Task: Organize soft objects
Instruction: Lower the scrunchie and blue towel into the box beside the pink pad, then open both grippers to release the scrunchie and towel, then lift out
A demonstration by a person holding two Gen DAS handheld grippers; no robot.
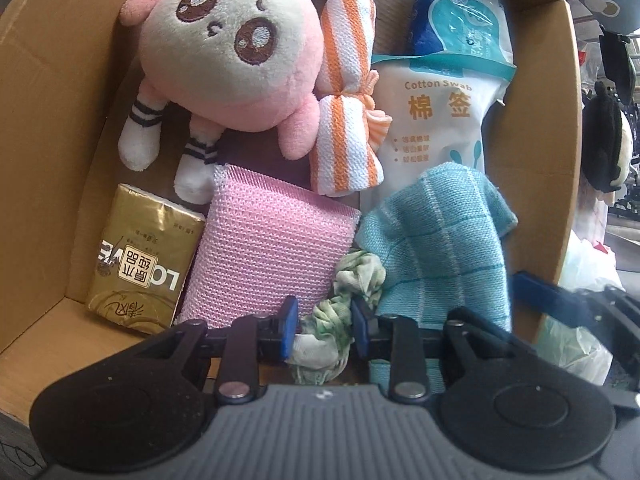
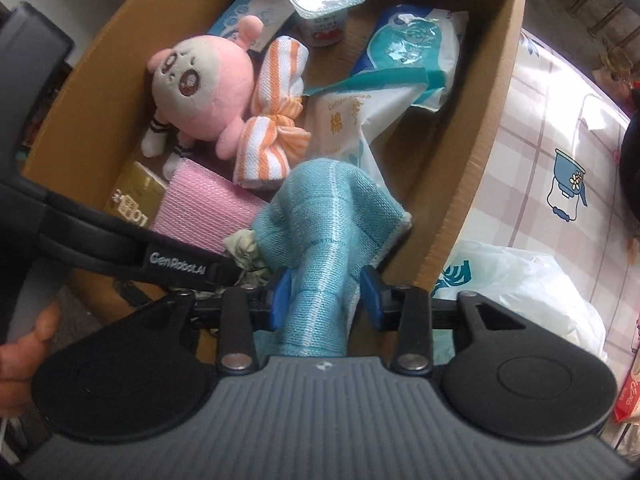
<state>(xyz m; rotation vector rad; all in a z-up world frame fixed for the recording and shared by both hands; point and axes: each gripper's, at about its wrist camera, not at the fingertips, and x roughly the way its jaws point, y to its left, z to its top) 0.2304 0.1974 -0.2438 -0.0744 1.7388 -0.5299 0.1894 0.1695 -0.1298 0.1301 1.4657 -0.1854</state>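
Note:
An open cardboard box (image 1: 48,80) holds a pink plush doll (image 1: 236,52), an orange-striped rolled towel (image 1: 348,92), a pink mesh pad (image 1: 268,252) and a blue checked cloth (image 1: 440,240). My left gripper (image 1: 325,328) is shut on a crumpled green-and-white cloth (image 1: 352,276) low in the box's near end. My right gripper (image 2: 326,298) points down over the blue checked cloth (image 2: 320,220). That cloth runs up between its jaws, with a gap showing at the right pad, so it is open. The left gripper's body (image 2: 176,268) lies just left of it.
A gold tissue pack (image 1: 140,264), a cotton swab bag (image 1: 440,120) and a yogurt cup (image 2: 322,4) also lie in the box. Outside its right wall (image 2: 472,140) are a white plastic bag (image 2: 520,292) and a pink checked tablecloth (image 2: 560,140). A hand (image 2: 24,344) shows at left.

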